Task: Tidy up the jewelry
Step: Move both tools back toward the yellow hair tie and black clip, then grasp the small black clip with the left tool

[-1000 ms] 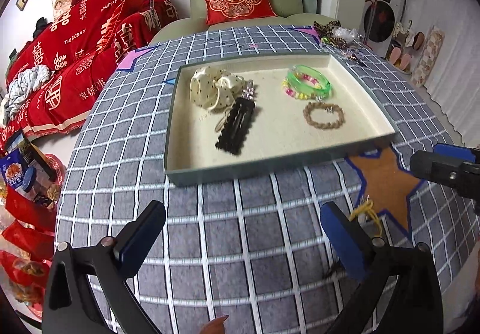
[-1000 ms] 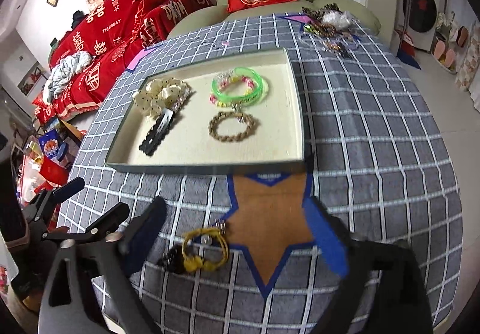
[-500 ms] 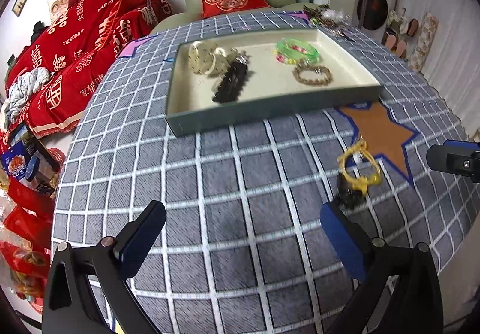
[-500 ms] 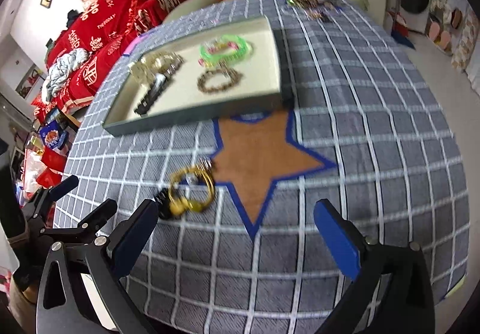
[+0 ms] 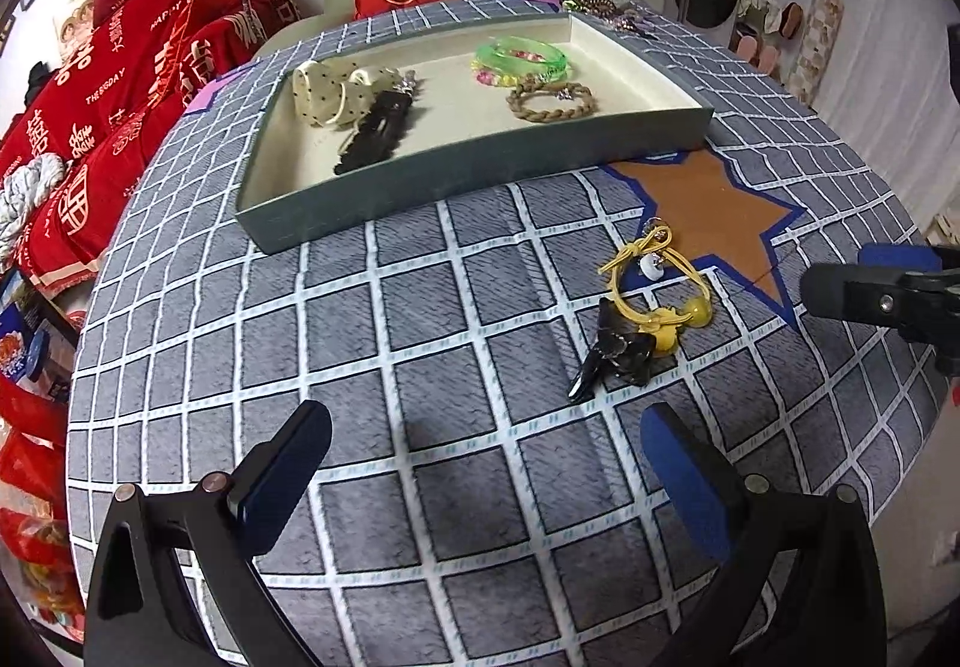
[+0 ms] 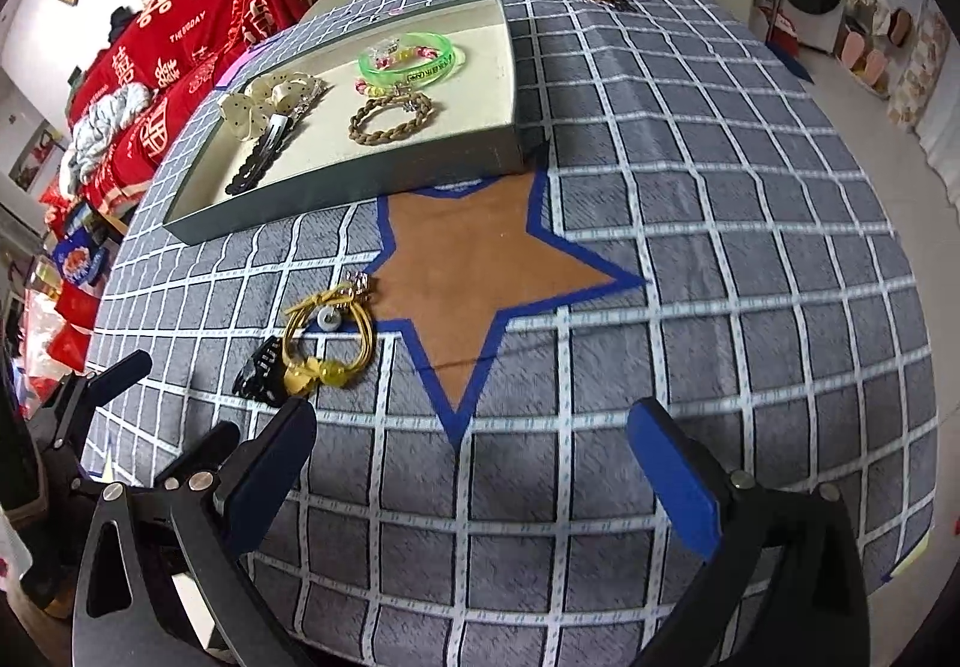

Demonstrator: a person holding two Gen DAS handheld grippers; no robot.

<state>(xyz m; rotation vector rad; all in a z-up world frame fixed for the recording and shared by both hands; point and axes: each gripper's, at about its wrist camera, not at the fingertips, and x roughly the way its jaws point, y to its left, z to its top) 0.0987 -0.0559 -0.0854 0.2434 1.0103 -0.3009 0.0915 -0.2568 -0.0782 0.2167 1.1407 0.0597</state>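
Yellow hair tie [image 5: 657, 286] and black clip [image 5: 618, 355]: lying touching, just left of the brown star [image 5: 714, 214]. Left gripper [image 5: 480, 466], right gripper [image 6: 474, 463]: both gaping wide, gripping nothing, hovering nearer than the star.

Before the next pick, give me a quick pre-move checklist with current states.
1. Left gripper open and not holding anything: ok.
2. Right gripper open and not holding anything: ok.
3. Yellow hair tie loose on the tablecloth, outside the tray: ok to pick.
4. Black hair claw touches the yellow hair tie, so lifting one alone: not ok.
5. Bare tray floor near the braided bracelet for placing: ok.
6. Whether tie and claw are tangled: cannot tell.
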